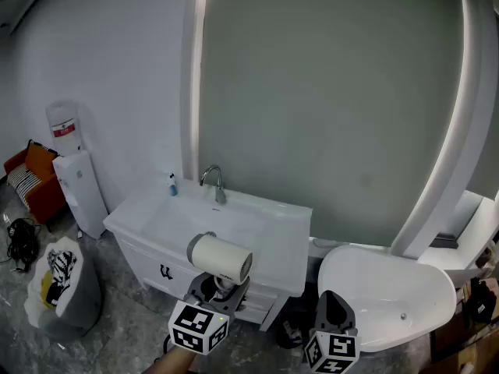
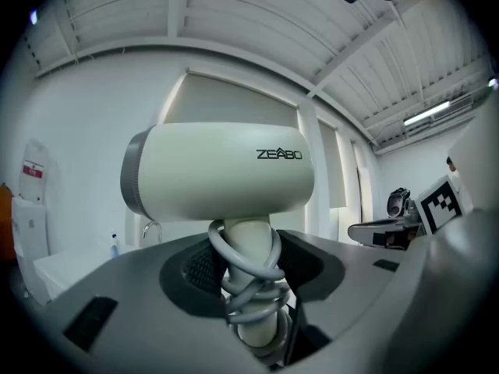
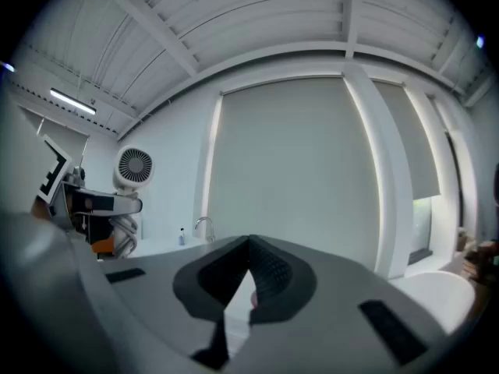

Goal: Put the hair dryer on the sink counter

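hair dryer (image 1: 221,259) held near the white sink counter (image 1: 269,236)
my left gripper (image 1: 218,285) clamped its cord-wrapped handle; my right gripper (image 1: 334,302) had jaws together; faucet (image 1: 212,181) far, tub (image 1: 390,291) right.

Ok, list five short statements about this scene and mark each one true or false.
1. The left gripper has its jaws clamped on the handle of the hair dryer. True.
2. The hair dryer lies on the sink counter. False: the left gripper holds it up, off the counter.
3. The right gripper holds a towel. False: its jaws are shut on nothing.
4. A cord is wound round the dryer's handle. True.
5. A small blue bottle stands beside the faucet. True.
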